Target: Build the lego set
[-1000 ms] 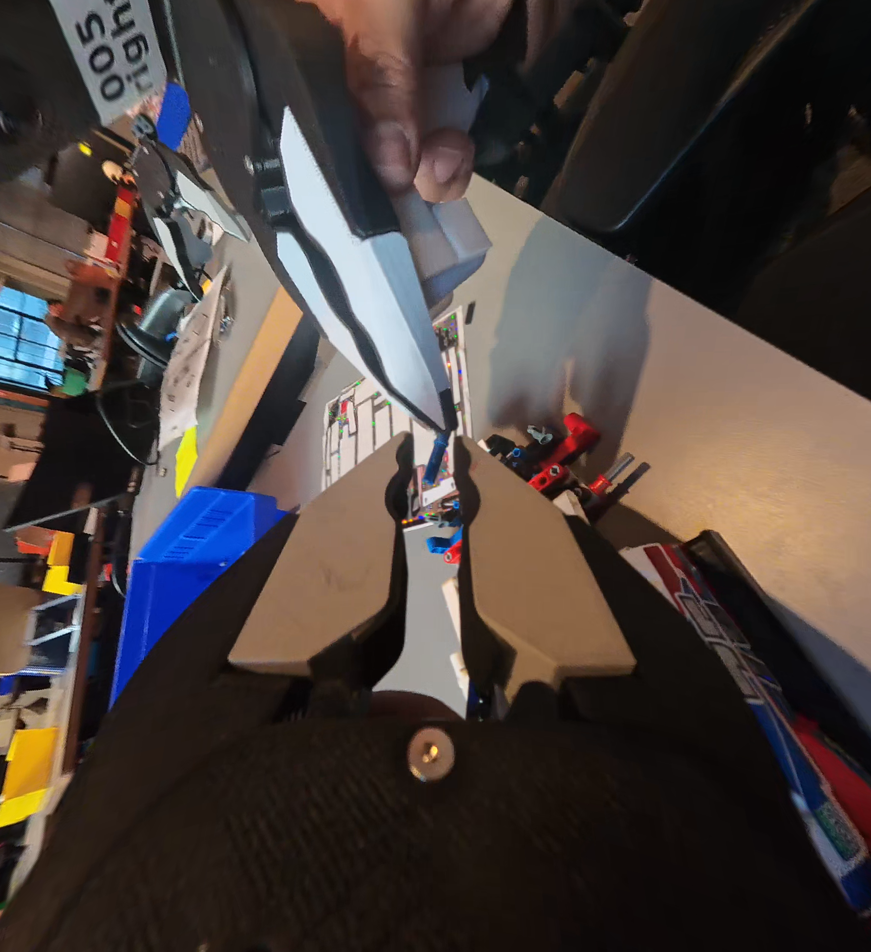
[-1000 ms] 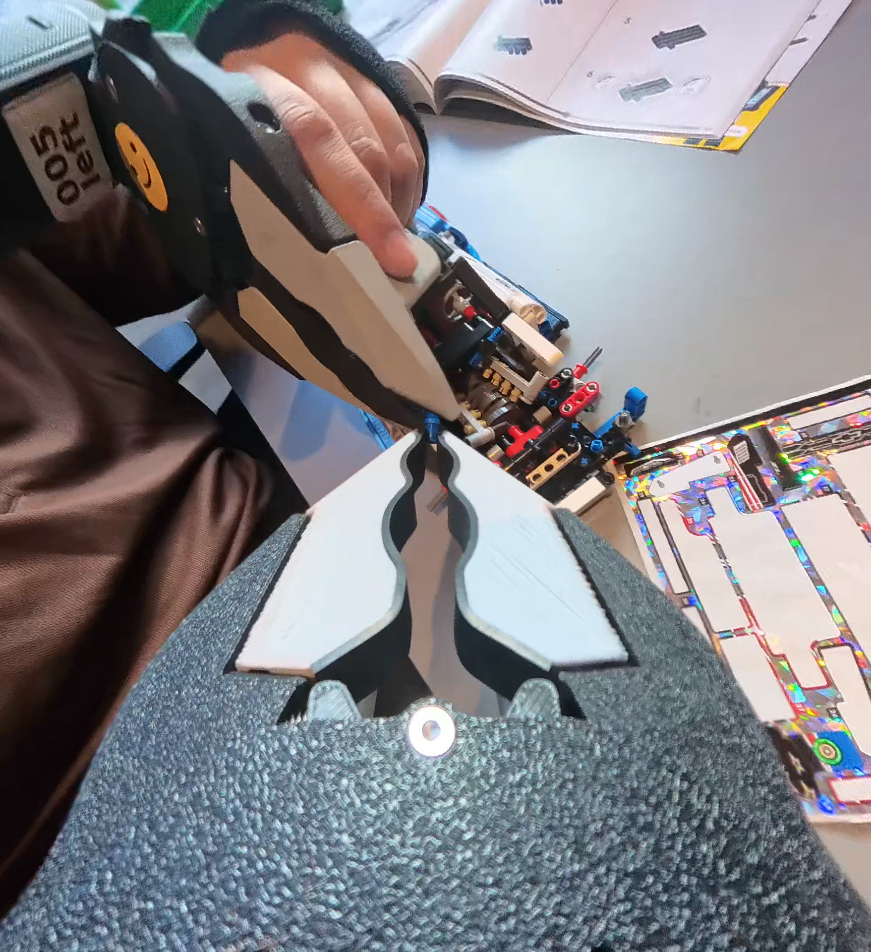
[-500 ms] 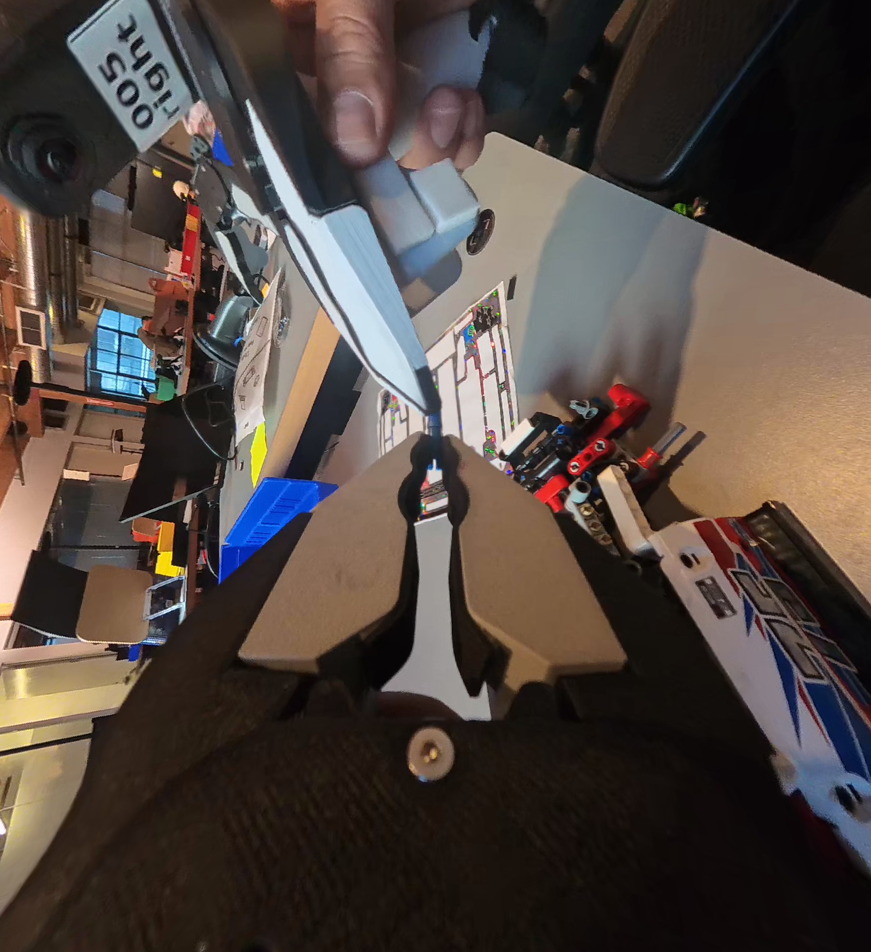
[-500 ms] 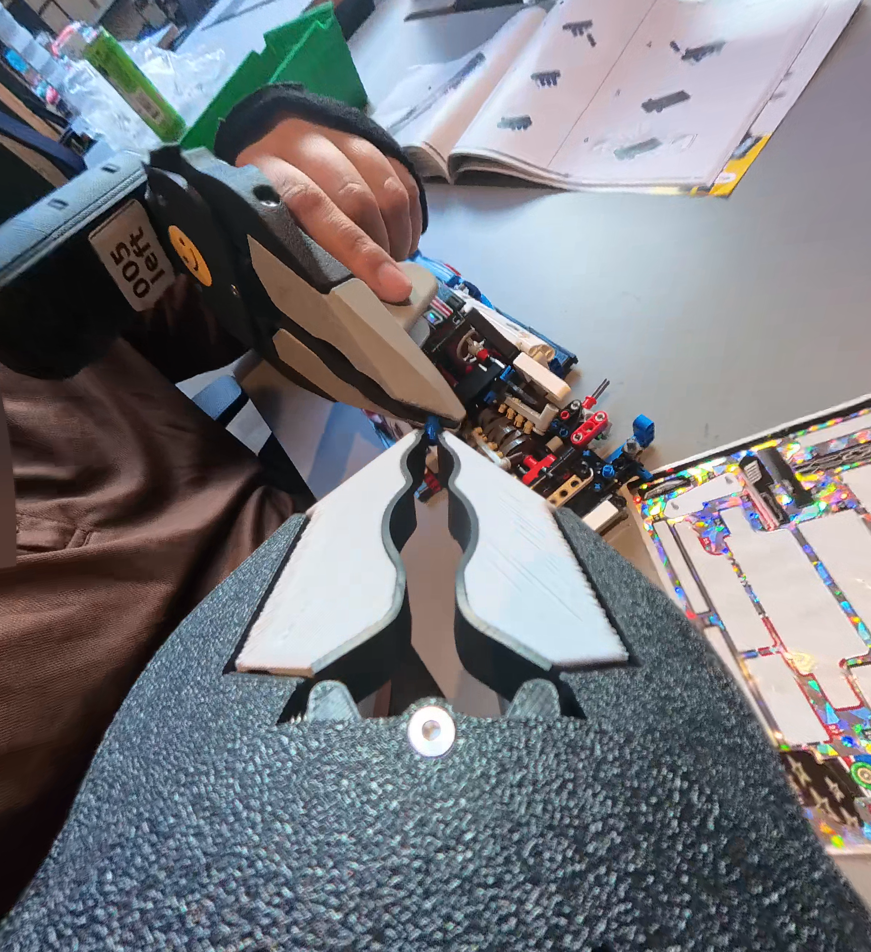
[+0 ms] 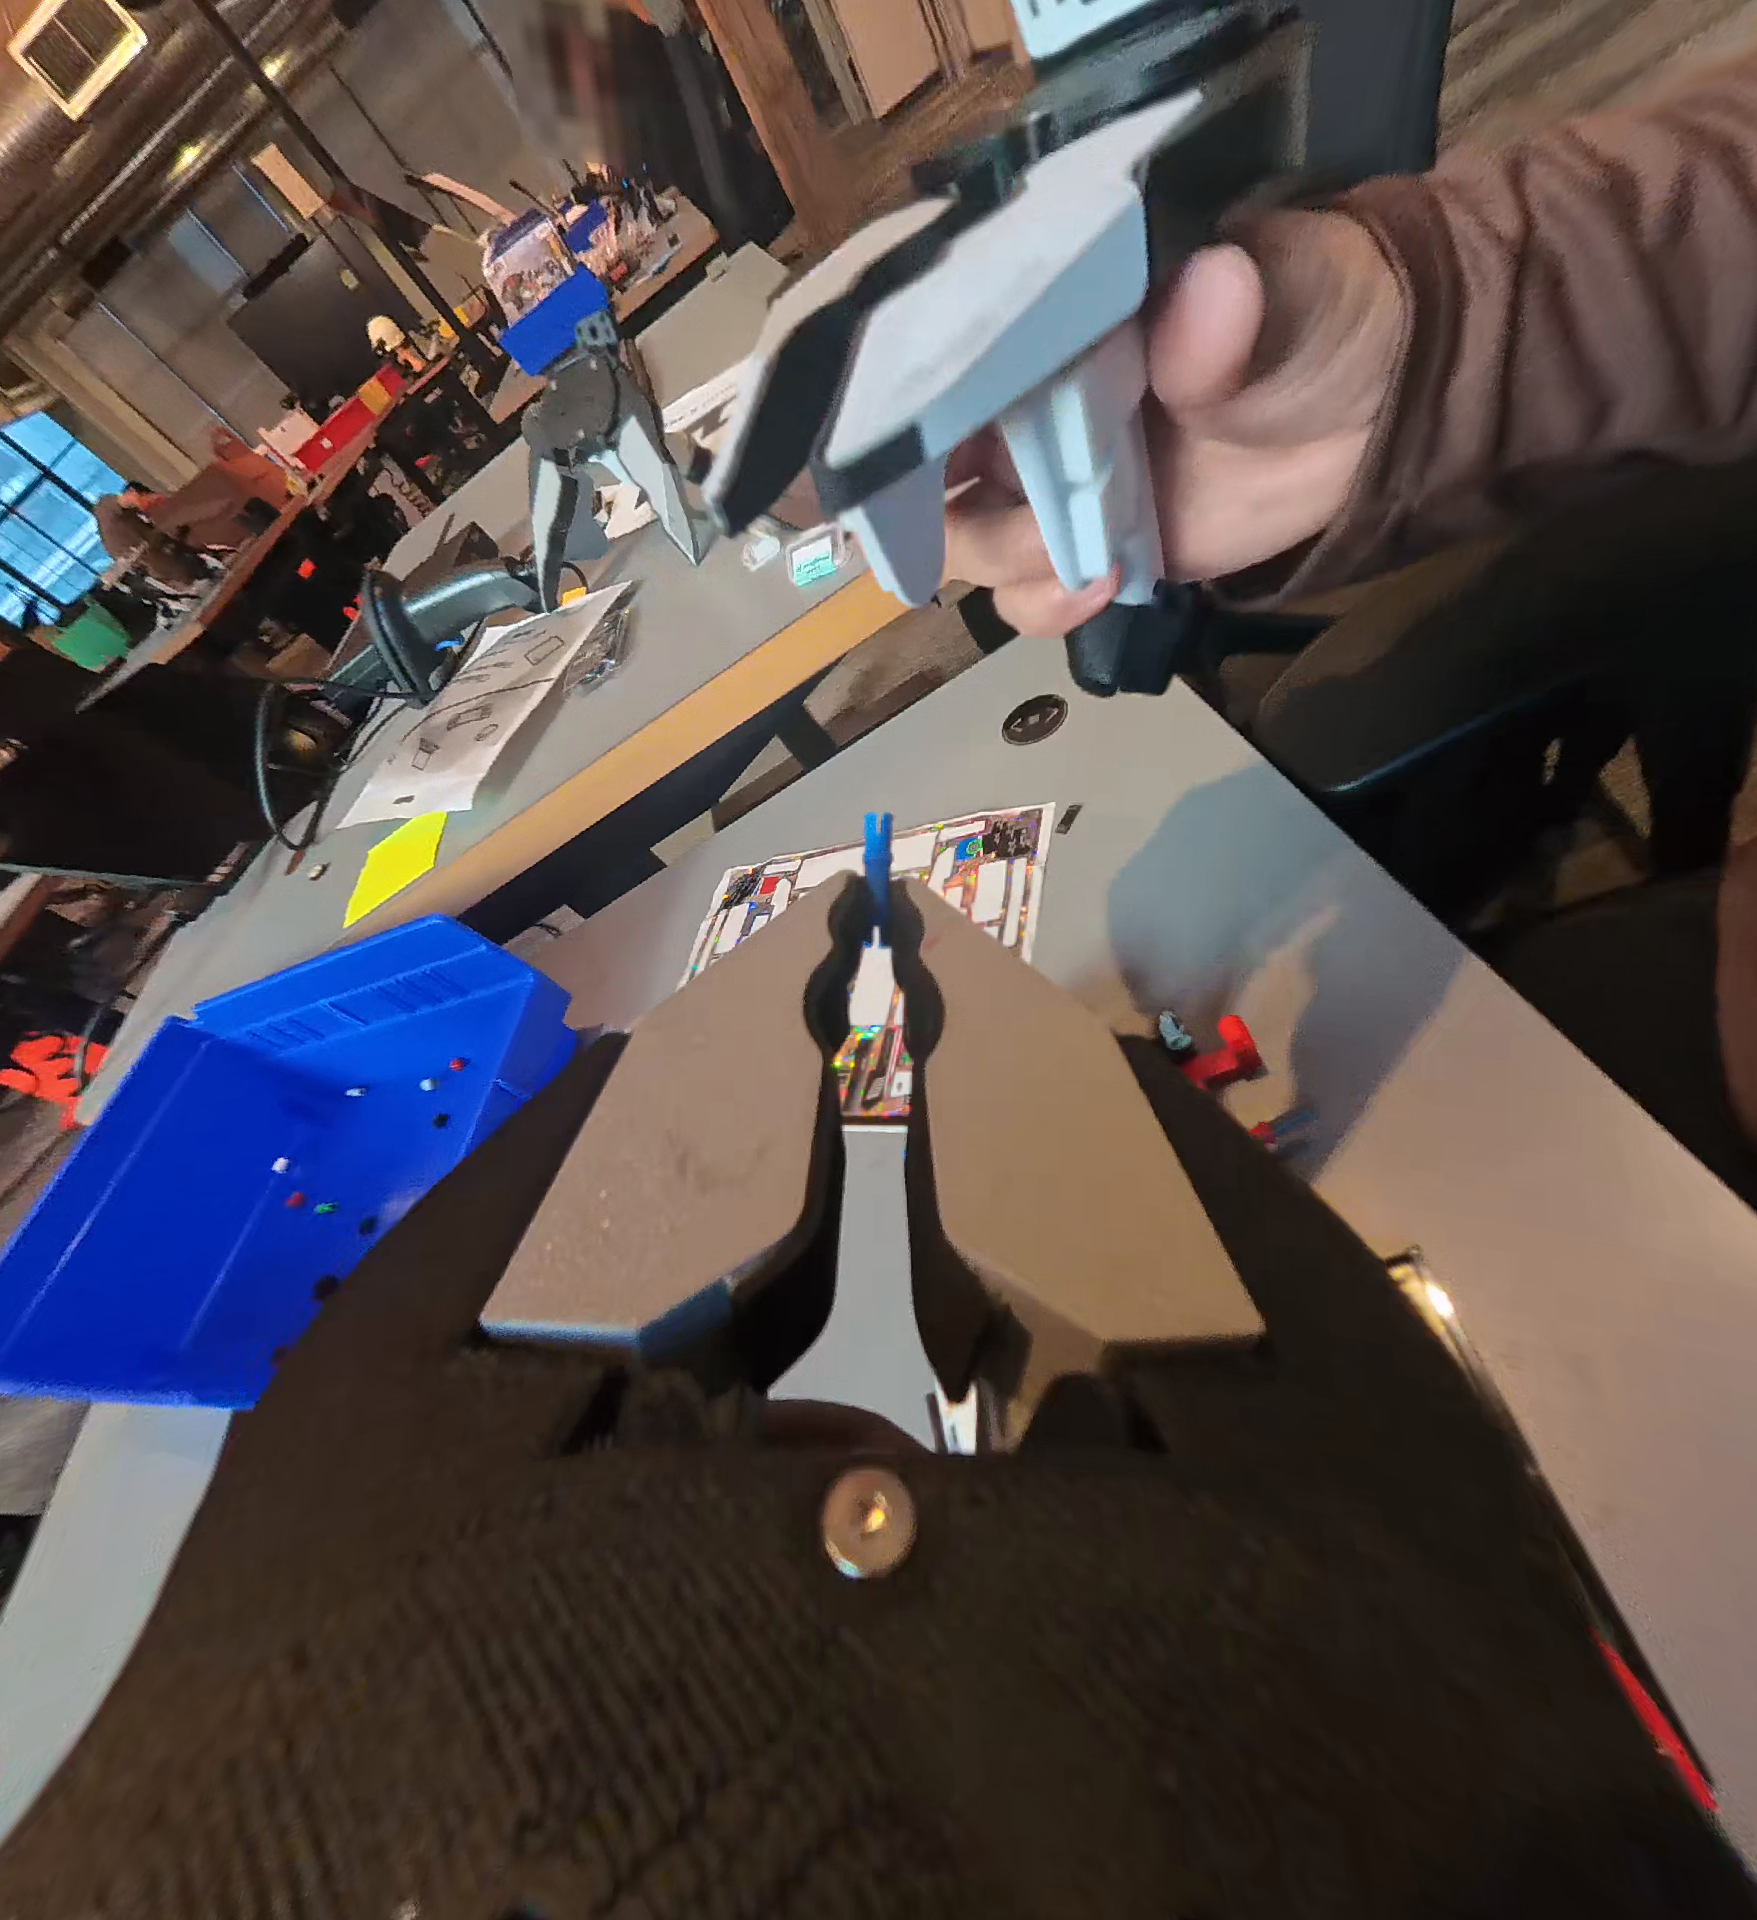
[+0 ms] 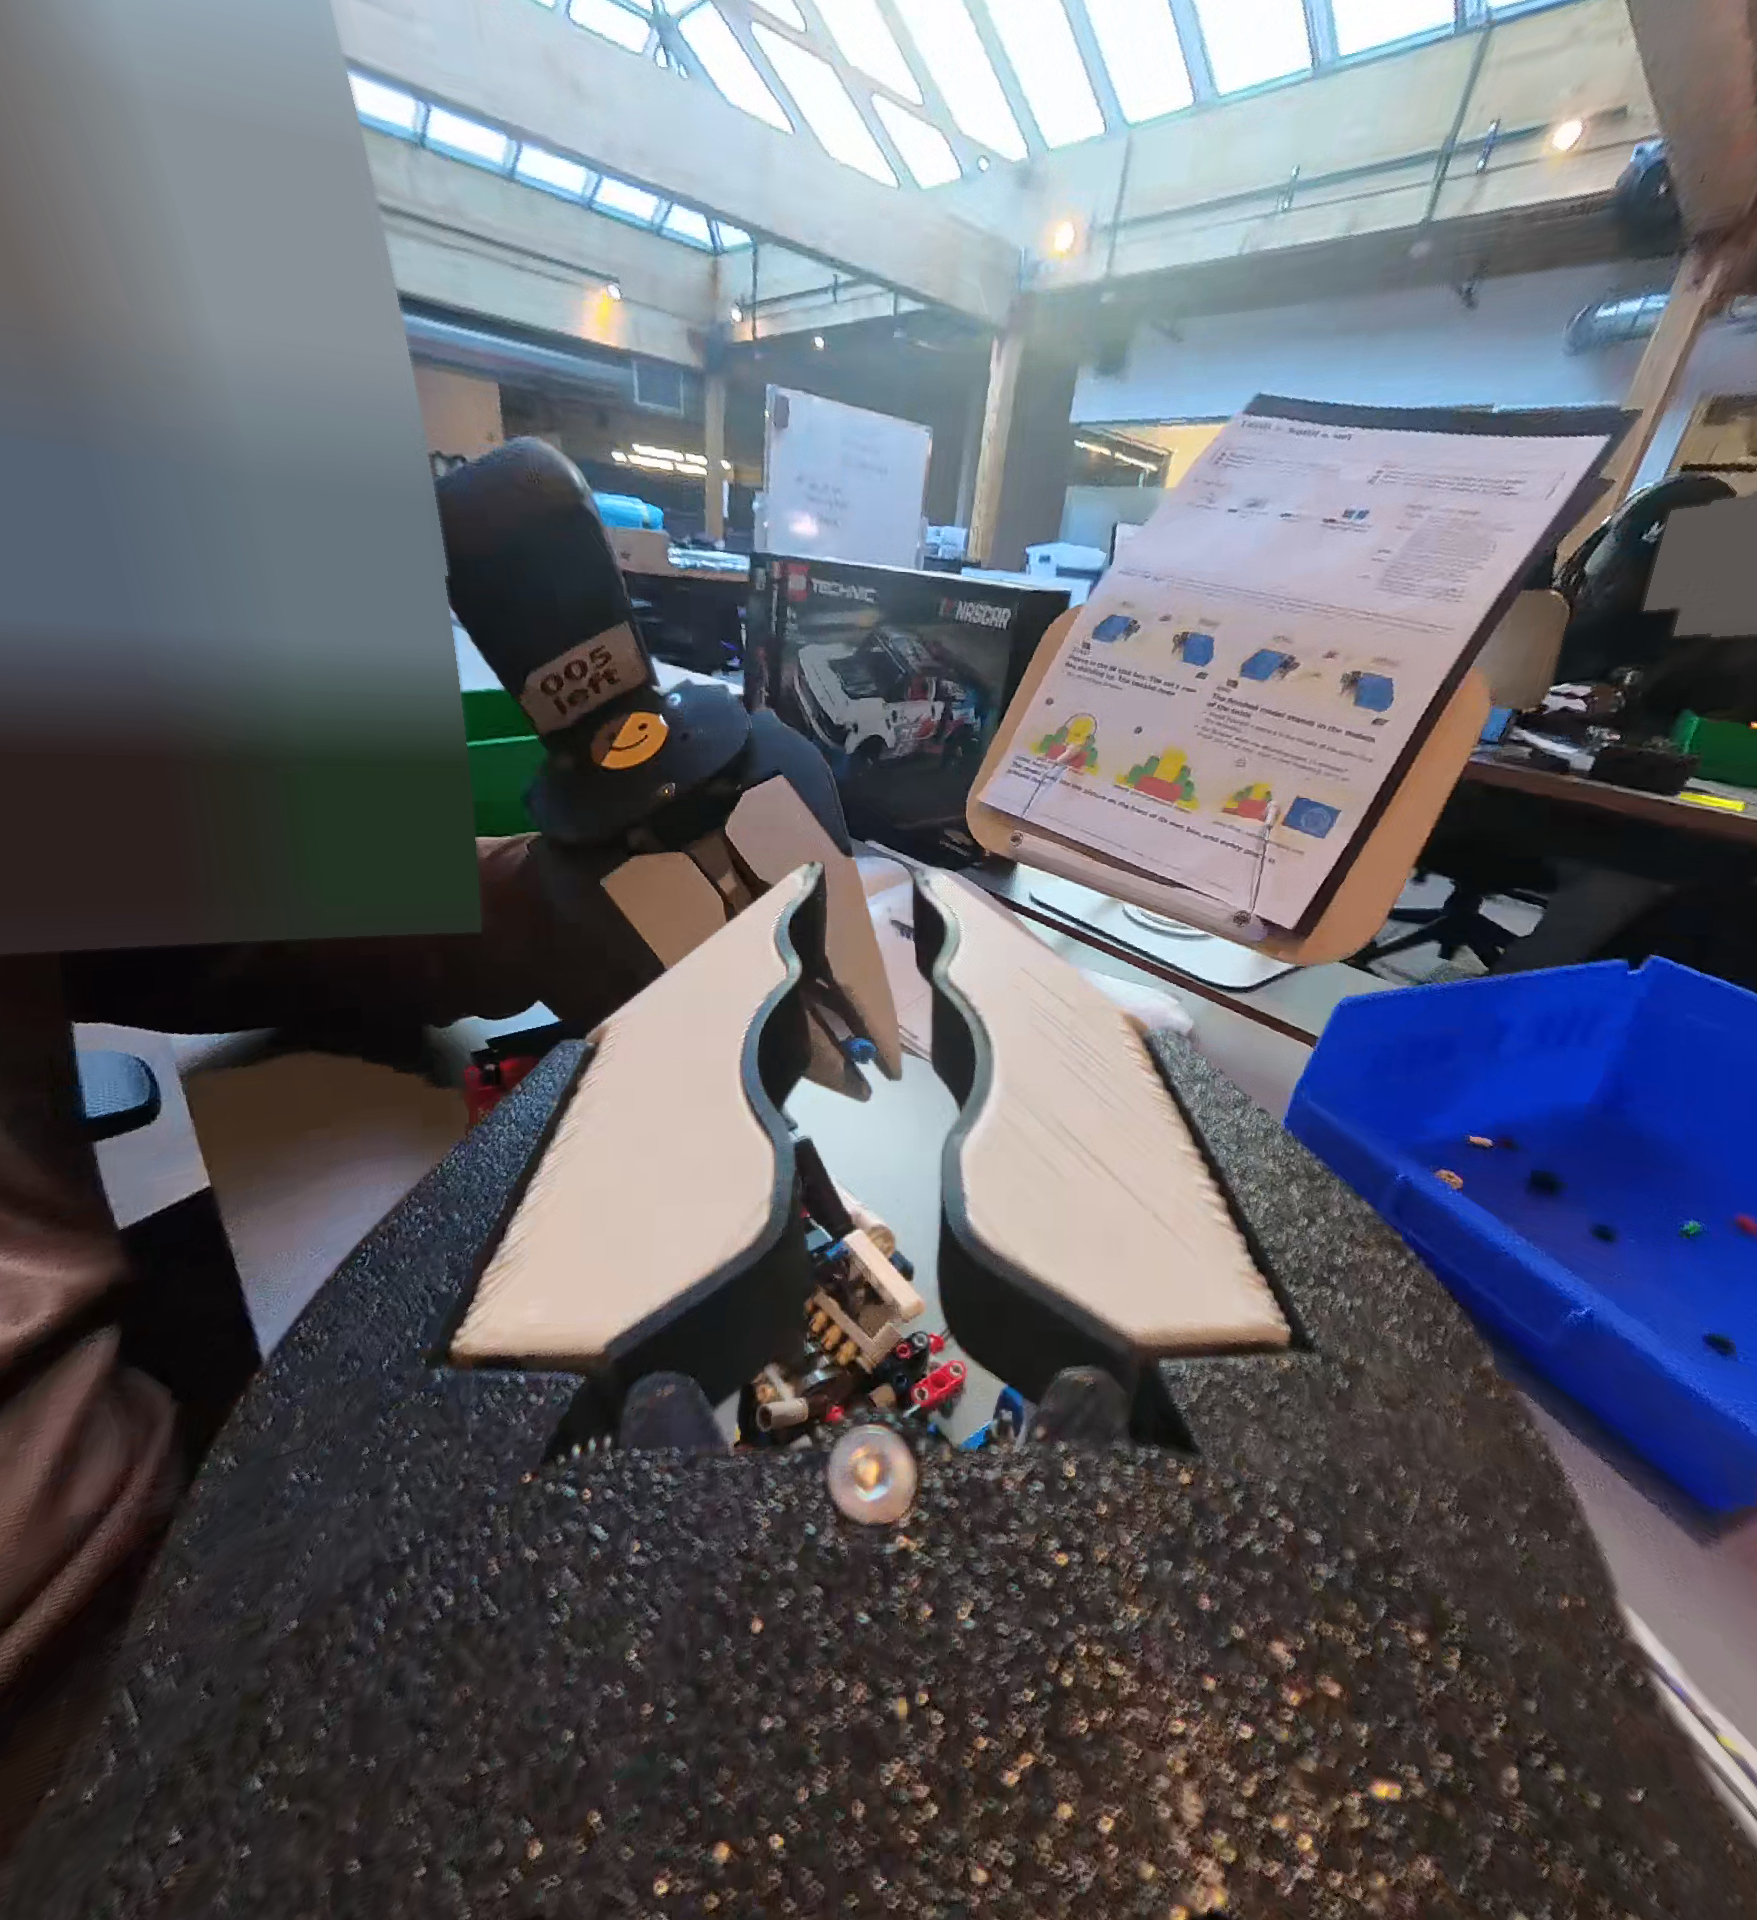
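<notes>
My left gripper (image 5: 876,899) is shut on a small blue lego pin (image 5: 876,844), which sticks out past the fingertips above the grey table (image 5: 1373,1039). My right gripper (image 6: 866,894) is open and empty, raised above the table. In the left wrist view the right gripper (image 5: 754,478) is held high at the upper right by a hand. In the right wrist view the left gripper (image 6: 869,1075) points down with the blue pin (image 6: 858,1047) at its tip. The part-built lego model (image 6: 853,1309) lies on the table below my right fingers.
A blue parts bin (image 5: 230,1164) with a few small pieces stands beside the grippers and also shows in the right wrist view (image 6: 1580,1195). A holographic sticker sheet (image 5: 967,862) lies ahead. Red lego parts (image 5: 1222,1049) lie to the right. An instruction stand (image 6: 1269,675) and the set's box (image 6: 895,665) stand behind. The gap from one gripper's tips to the other's is roughly 6 cm.
The right gripper has let go of the blue pin and lifted up and away. The left gripper now holds the pin alone, and both views have swung up from the model.
</notes>
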`<action>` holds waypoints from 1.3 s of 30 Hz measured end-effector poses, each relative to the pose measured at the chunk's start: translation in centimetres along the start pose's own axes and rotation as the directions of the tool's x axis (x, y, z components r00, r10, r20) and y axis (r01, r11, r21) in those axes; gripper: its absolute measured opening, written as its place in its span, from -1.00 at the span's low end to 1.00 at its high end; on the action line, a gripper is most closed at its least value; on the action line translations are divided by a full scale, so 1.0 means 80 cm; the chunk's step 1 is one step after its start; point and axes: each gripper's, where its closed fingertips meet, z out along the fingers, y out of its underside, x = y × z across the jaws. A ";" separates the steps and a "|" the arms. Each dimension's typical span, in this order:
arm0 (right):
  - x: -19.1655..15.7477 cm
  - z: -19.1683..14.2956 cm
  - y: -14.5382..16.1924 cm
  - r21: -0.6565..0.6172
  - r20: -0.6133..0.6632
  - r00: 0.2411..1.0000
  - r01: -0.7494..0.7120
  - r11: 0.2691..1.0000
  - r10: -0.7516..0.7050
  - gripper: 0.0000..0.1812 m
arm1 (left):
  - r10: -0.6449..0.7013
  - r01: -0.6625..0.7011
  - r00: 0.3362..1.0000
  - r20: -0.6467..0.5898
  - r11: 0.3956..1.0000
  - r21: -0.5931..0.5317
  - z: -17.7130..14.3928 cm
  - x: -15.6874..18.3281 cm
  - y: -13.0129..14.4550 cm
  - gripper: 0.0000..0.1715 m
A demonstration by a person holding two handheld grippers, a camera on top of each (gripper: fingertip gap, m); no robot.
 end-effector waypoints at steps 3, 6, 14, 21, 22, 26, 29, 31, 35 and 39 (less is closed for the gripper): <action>-0.002 0.014 0.003 -0.029 0.009 1.000 -0.017 0.999 0.017 -0.78 | -0.052 0.052 0.999 -0.004 0.998 0.019 -0.005 -0.006 -0.003 -0.98; -0.019 0.025 0.002 -0.049 0.091 0.995 -0.024 0.999 0.028 -1.00 | -0.095 0.096 0.995 -0.029 0.995 0.027 -0.008 -0.006 -0.005 -0.98; -0.007 0.039 -0.002 -0.073 0.024 1.000 0.007 0.997 -0.005 -1.00 | -0.211 0.212 0.975 -0.073 0.977 0.001 -0.014 -0.012 -0.001 -0.98; -0.003 0.036 0.025 -0.323 -0.030 0.971 0.214 0.922 -0.236 -1.00 | -0.218 0.223 0.965 -0.143 0.975 0.017 -0.017 -0.010 0.006 -0.98; -0.005 0.034 0.030 -0.366 -0.016 0.965 0.239 0.899 -0.263 -1.00 | -0.201 0.208 0.967 -0.156 0.978 0.025 -0.018 -0.009 0.007 -0.98; -0.019 0.025 0.040 -0.456 0.036 0.959 0.267 0.849 -0.282 -1.00 | -0.173 0.179 0.968 -0.183 0.984 0.017 -0.018 -0.004 0.013 -0.98; -0.024 0.021 0.054 -0.506 0.059 0.965 0.251 0.825 -0.257 -1.00 | -0.138 0.147 0.972 -0.190 0.989 0.032 -0.016 0.003 0.009 -0.98; -0.023 0.019 0.065 -0.534 0.071 0.959 0.268 0.802 -0.273 -1.00 | -0.112 0.120 0.975 -0.190 0.992 0.032 -0.015 0.007 0.008 -0.98; -0.027 0.016 0.074 -0.548 0.104 0.953 0.295 0.783 -0.286 -1.00 | -0.077 0.086 0.974 -0.213 0.996 0.033 -0.015 0.016 0.007 -0.98; -0.024 0.009 0.072 -0.545 0.089 0.946 0.308 0.779 -0.312 -0.95 | -0.048 0.053 0.976 -0.214 0.998 0.022 -0.013 0.020 0.011 -0.98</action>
